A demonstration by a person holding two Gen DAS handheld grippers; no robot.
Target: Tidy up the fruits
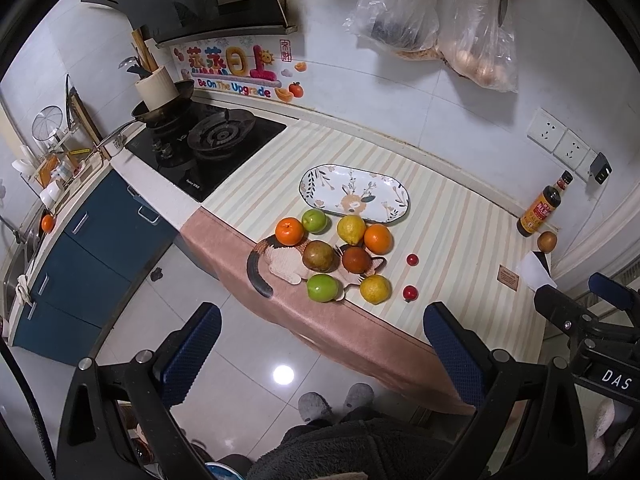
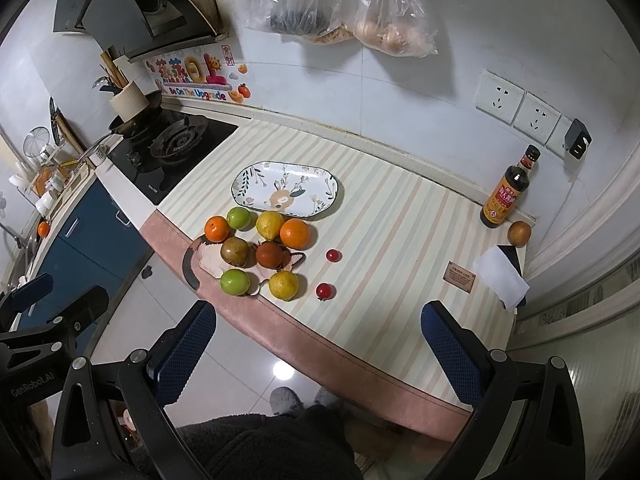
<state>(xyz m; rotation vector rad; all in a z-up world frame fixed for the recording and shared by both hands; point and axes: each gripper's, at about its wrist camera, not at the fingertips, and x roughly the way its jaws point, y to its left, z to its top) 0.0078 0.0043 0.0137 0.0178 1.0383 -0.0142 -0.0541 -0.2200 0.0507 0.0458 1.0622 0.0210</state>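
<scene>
Both claws hang out over the floor, short of the bench edge, nothing in either. Left claw (image 1: 322,346): blue-padded fingers spread wide, released. Right claw (image 2: 320,344): the same, spread wide and released. The right claw shows at the right edge of the left wrist view; the left shows at the left edge of the right wrist view.

The bench (image 2: 400,216) wears a striped cloth with a pink border hanging over the front.

Fruit lies clustered near the front edge, partly on a cat-shaped mat (image 1: 280,262):
- back row, left to right: orange (image 1: 289,231), green apple (image 1: 314,221), lemon (image 1: 351,229), second orange (image 1: 377,238)
- middle: brownish pear (image 1: 319,255) and dark reddish-brown fruit (image 1: 356,259), both on the mat
- front: second green apple (image 1: 322,287), second lemon (image 1: 375,289)
- two cherry tomatoes (image 1: 412,259) (image 1: 410,293) just right of the cluster, apart from each other

An oval floral plate (image 1: 384,208) sits behind the cluster with no fruit on it, its front rim just behind the back row; contact cannot be told.

Far right corner: a dark sauce bottle (image 2: 507,192) upright, a small brown round fruit (image 2: 519,233) just beside it, a white folded paper (image 2: 500,276) nearer the front.

Left of the cloth: gas hob (image 2: 176,148). Plastic bags (image 2: 340,4) hang on the tiled wall above.
</scene>
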